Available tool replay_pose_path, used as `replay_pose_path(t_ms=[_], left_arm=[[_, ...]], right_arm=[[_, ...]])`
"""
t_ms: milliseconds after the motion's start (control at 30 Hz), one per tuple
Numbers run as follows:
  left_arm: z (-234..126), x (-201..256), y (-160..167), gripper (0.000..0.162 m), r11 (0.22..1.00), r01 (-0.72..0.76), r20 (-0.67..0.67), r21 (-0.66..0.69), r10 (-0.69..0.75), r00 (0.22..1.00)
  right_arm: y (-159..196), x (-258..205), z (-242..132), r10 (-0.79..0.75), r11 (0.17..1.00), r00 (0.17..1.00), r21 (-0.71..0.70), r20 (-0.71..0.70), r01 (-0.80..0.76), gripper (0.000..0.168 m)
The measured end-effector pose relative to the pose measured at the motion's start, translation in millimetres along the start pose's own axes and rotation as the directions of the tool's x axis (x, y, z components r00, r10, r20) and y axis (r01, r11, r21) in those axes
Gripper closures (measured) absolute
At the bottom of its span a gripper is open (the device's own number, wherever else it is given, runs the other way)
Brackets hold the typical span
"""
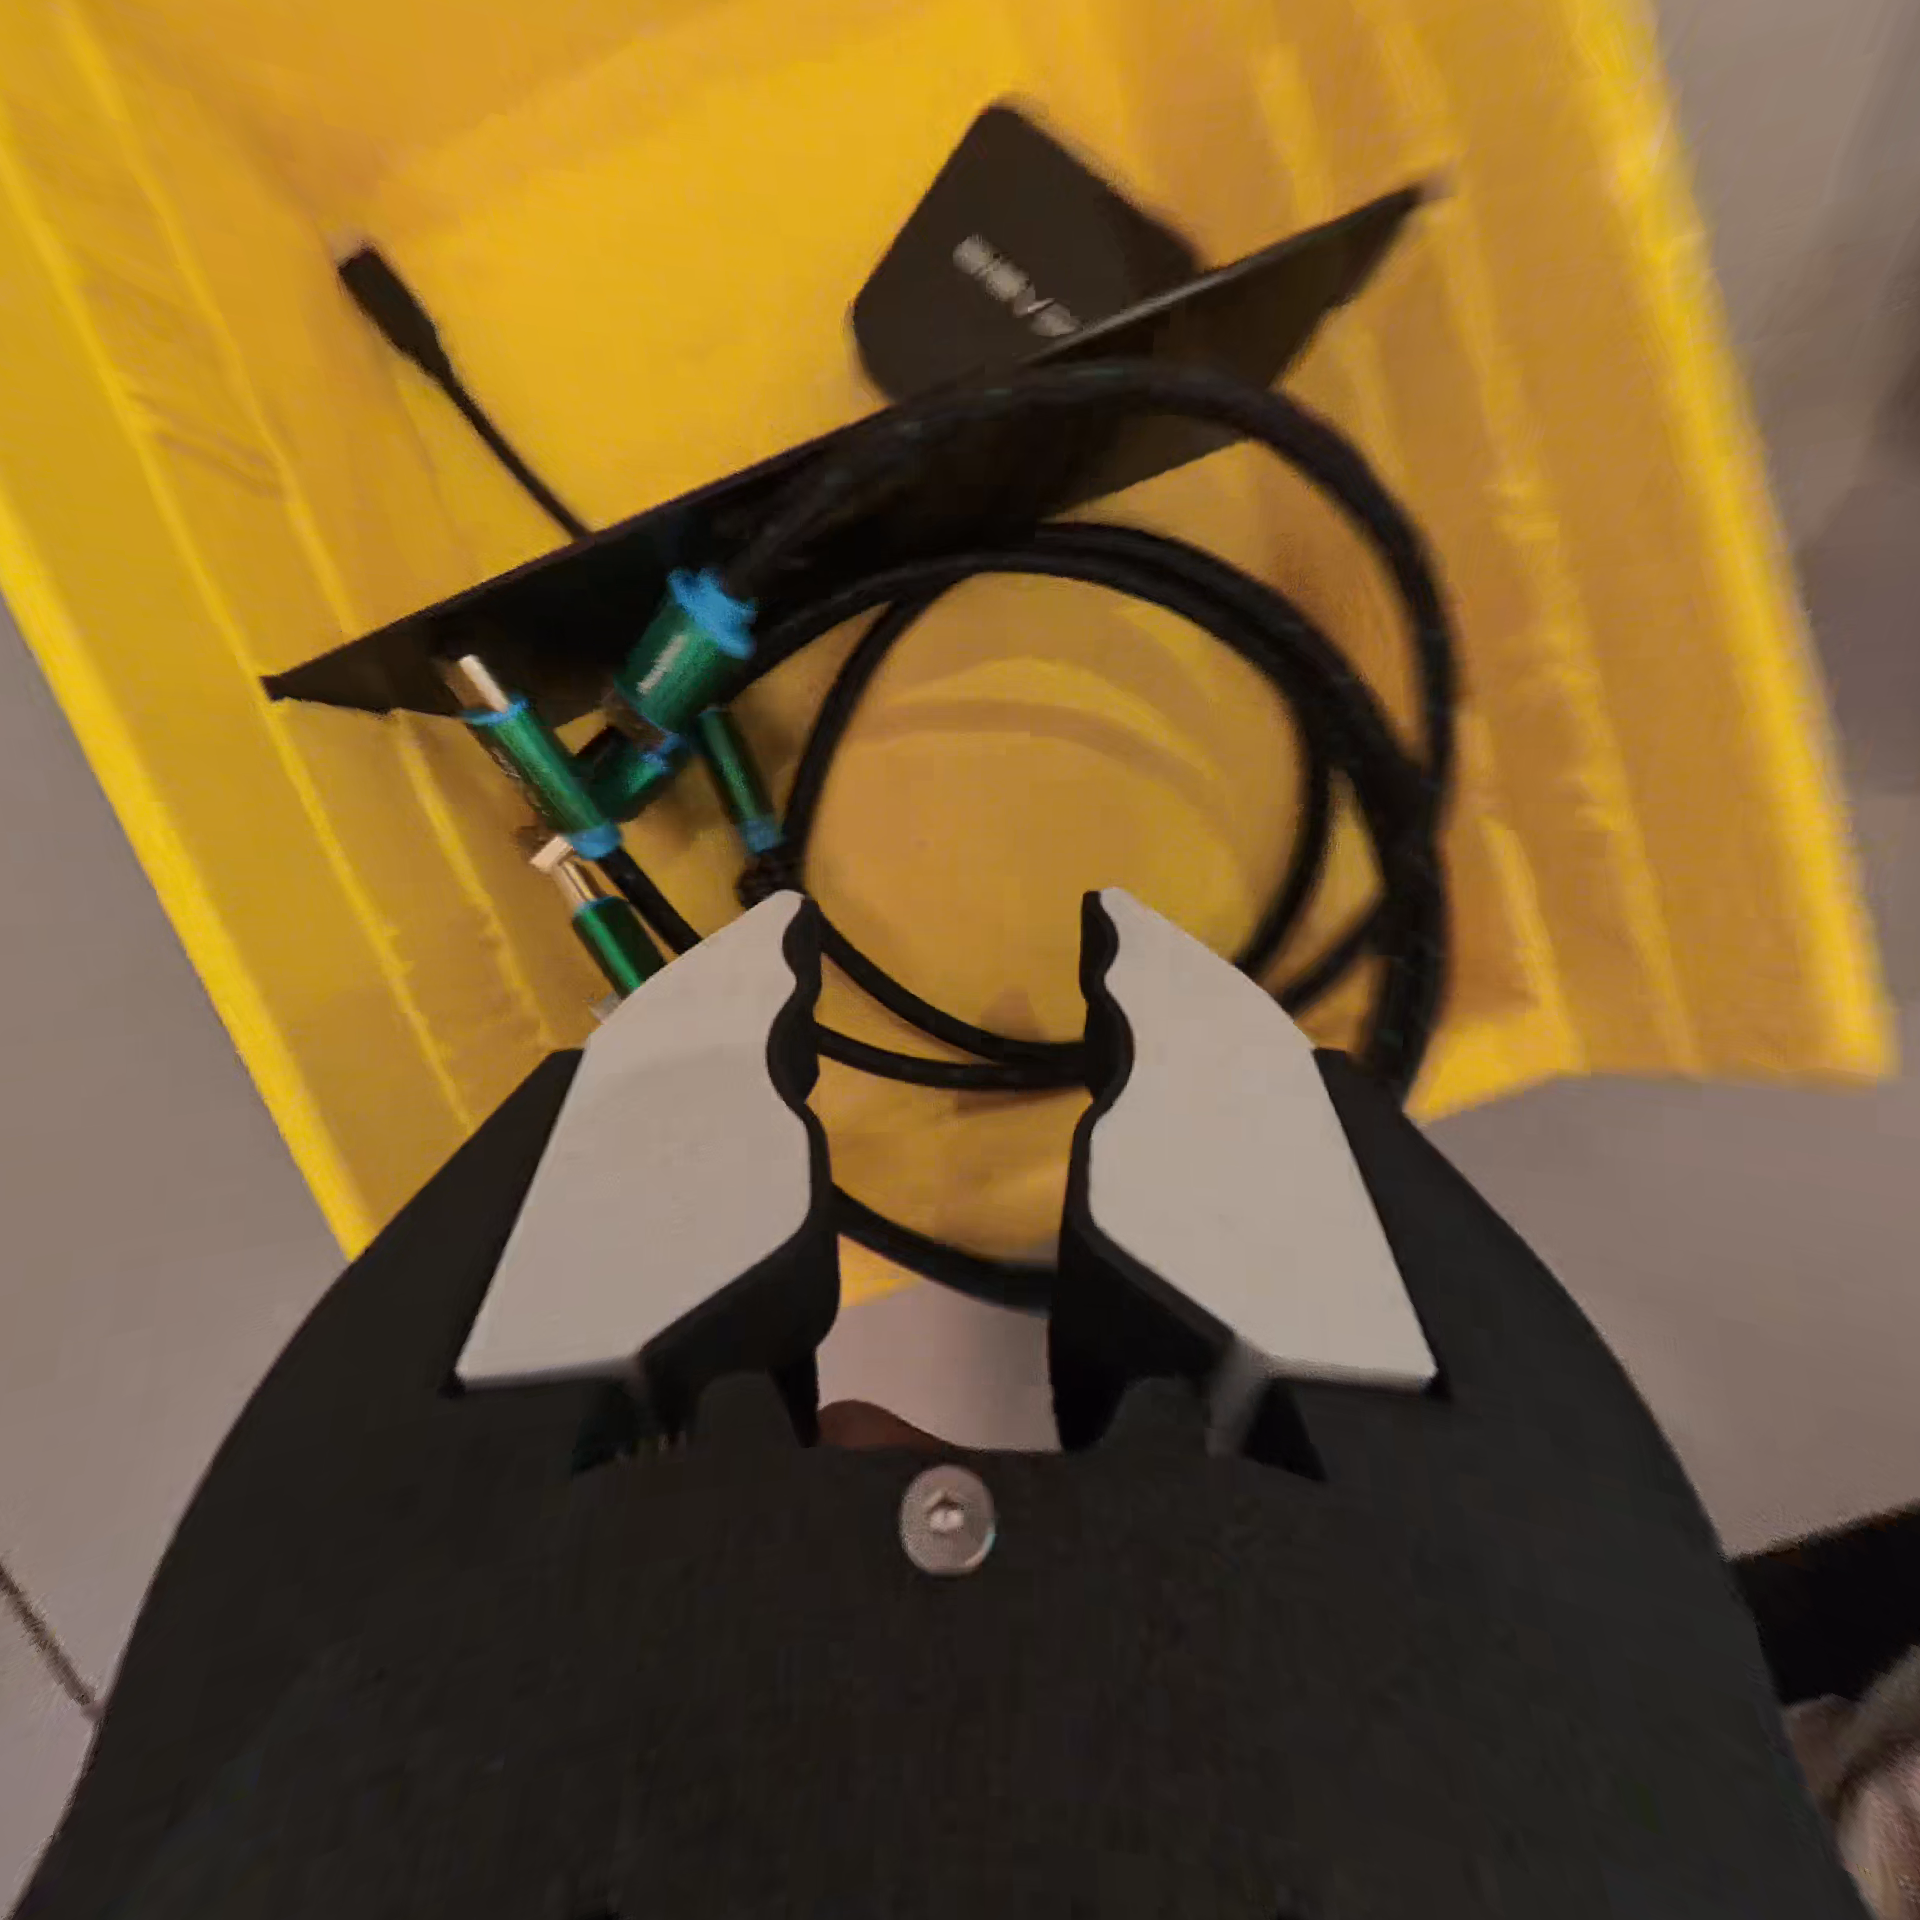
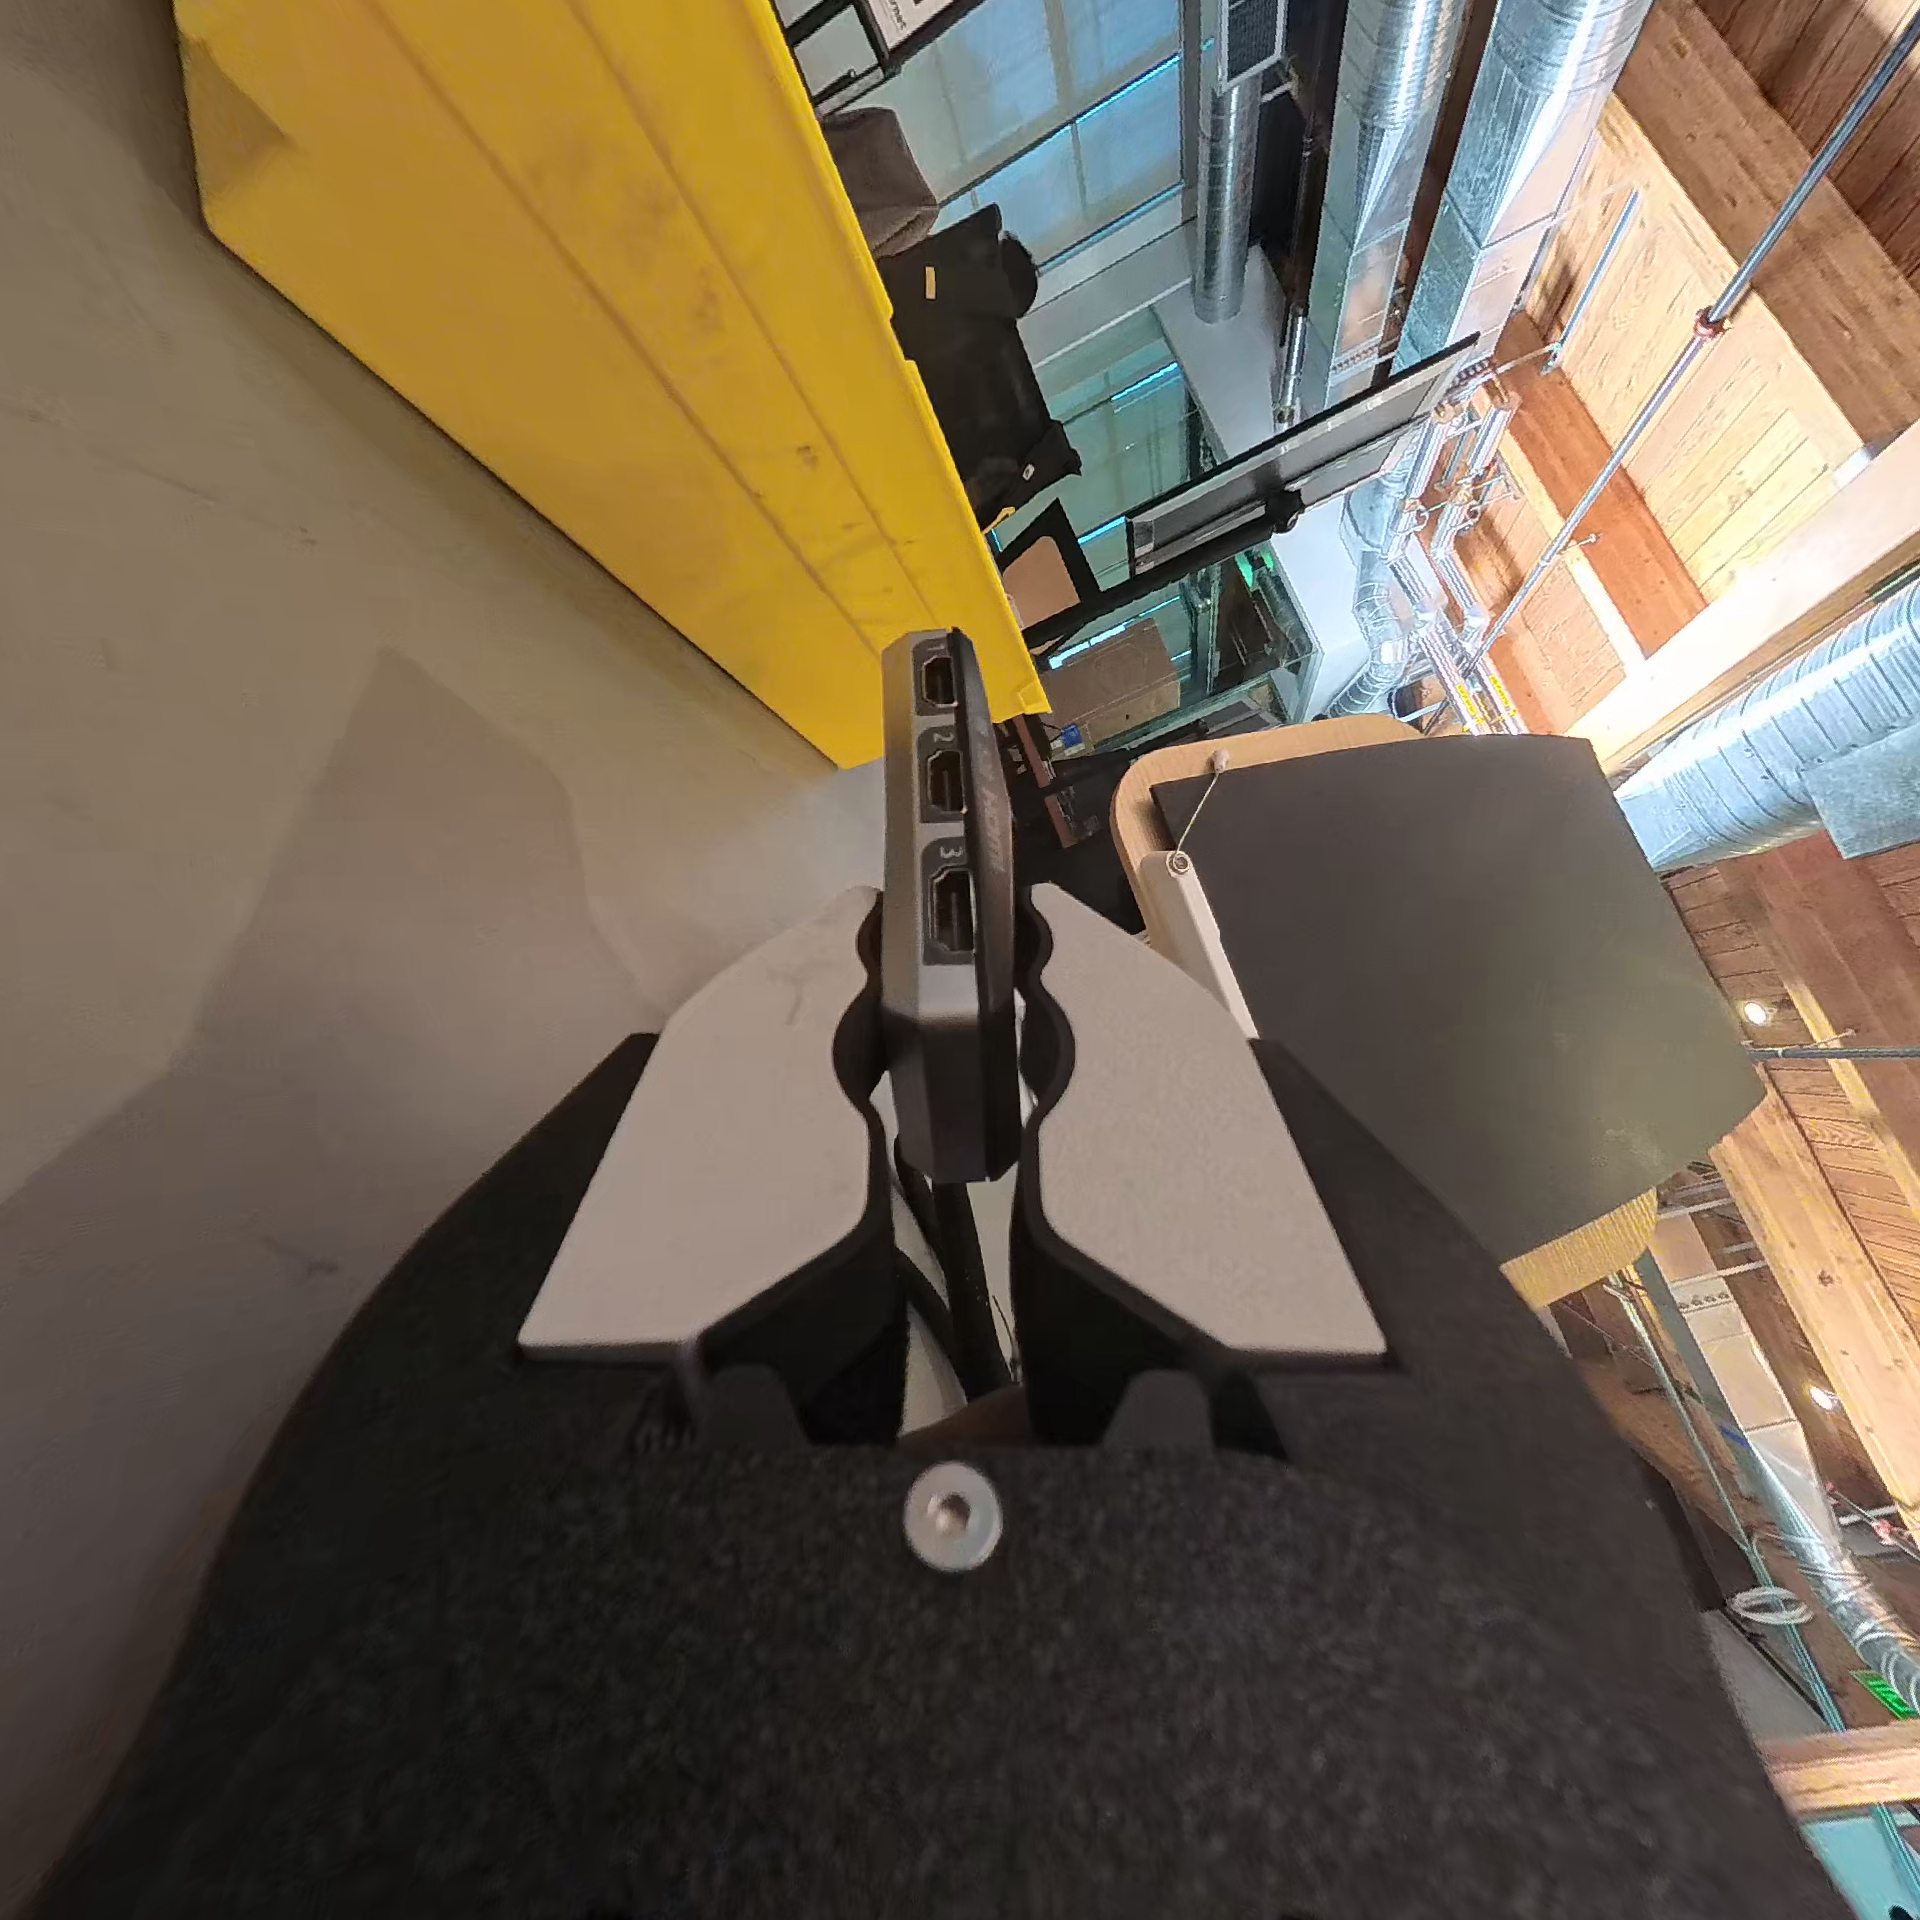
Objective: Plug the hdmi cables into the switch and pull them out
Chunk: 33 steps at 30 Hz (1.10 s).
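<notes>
In the left wrist view, several black braided HDMI cables [image 1: 1195,623] lie coiled in a yellow bin [image 1: 260,520]. Their green plugs with blue rings [image 1: 681,660] are bunched at the left of the coil. My left gripper [image 1: 945,914] is open and empty just above the coil, and cable loops show in the gap between its fingers. In the right wrist view, my right gripper [image 2: 951,909] is shut on the grey-black HDMI switch [image 2: 945,831]. It holds the switch edge-on, with three empty ports facing the camera. A black cable [image 2: 966,1288] hangs from the switch's near end.
A flat black plate [image 1: 1143,343] slants across the bin above the plugs. Behind it lie a black box-shaped device [image 1: 997,260] and a thin black lead with a small plug [image 1: 390,301]. The bin's outer wall [image 2: 582,343] stands on a pale table [image 2: 312,831]. A black panel [image 2: 1434,987] is at right. Across from one pair of fingers to the other is roughly 25 cm.
</notes>
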<state>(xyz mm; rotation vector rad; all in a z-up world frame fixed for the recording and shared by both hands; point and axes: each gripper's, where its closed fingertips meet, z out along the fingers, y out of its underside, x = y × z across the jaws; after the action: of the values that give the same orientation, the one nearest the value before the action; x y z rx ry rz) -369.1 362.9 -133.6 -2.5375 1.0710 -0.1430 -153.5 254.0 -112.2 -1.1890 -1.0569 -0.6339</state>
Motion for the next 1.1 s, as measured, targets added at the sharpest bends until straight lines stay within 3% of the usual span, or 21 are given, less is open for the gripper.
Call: replay_pose_path(t_ms=[33,100,167,333,433,633,767,900,967,1100], left_arm=[[11.9,-10.6,-0.7,0.115,0.999,0.011,0.045,-0.051,-0.008,0.999],[29.5,-29.4,0.9,0.114,0.991,0.004,0.148,-0.133,0.016,0.989],[42.3,-36.3,6.5,0.130,0.981,0.008,0.193,-0.194,0.030,0.981],[55.2,-41.8,9.5,0.141,0.977,-0.072,0.267,-0.203,0.126,0.955],[49.7,-36.7,9.6,0.144,0.982,-0.109,0.219,-0.156,0.142,0.965],[20.3,-24.0,1.7,0.147,0.996,-0.080,-0.033,-0.044,0.079,0.996],[-6.9,-40.9,-15.4,0.149,0.981,-0.195,0.174,0.015,0.189,0.966],[-37.7,-37.7,-39.5,0.151,0.904,-0.420,0.441,0.083,0.344,0.829],[-61.0,-40.7,-51.4,0.151,0.876,-0.462,0.563,0.136,0.315,0.764],[-92.8,-44.9,-57.8,0.152,0.851,-0.446,0.612,0.277,0.202,0.765]], right_arm=[[0.3,0.2,-0.1,0.003,1.000,1.000,-0.001,0.001,-0.003,0.147],[0.5,0.8,-0.4,0.012,1.000,1.000,-0.001,0.002,-0.012,0.147],[1.0,1.4,-1.0,0.021,1.000,1.000,-0.001,0.004,-0.021,0.147],[2.7,3.1,-0.5,0.049,0.999,0.999,-0.005,0.007,-0.048,0.147],[3.2,4.5,-0.6,0.062,0.998,0.998,-0.005,0.006,-0.062,0.147],[2.9,5.3,-0.1,0.069,0.998,0.998,-0.003,0.005,-0.069,0.147],[2.9,4.9,-0.2,0.066,0.998,0.998,-0.003,0.005,-0.066,0.147],[2.8,4.2,-0.1,0.061,0.998,0.998,-0.004,0.006,-0.061,0.147],[2.9,4.3,-0.4,0.059,0.998,0.998,-0.004,0.005,-0.059,0.147],[2.8,3.8,-0.6,0.056,0.998,0.998,-0.005,0.006,-0.056,0.147]])
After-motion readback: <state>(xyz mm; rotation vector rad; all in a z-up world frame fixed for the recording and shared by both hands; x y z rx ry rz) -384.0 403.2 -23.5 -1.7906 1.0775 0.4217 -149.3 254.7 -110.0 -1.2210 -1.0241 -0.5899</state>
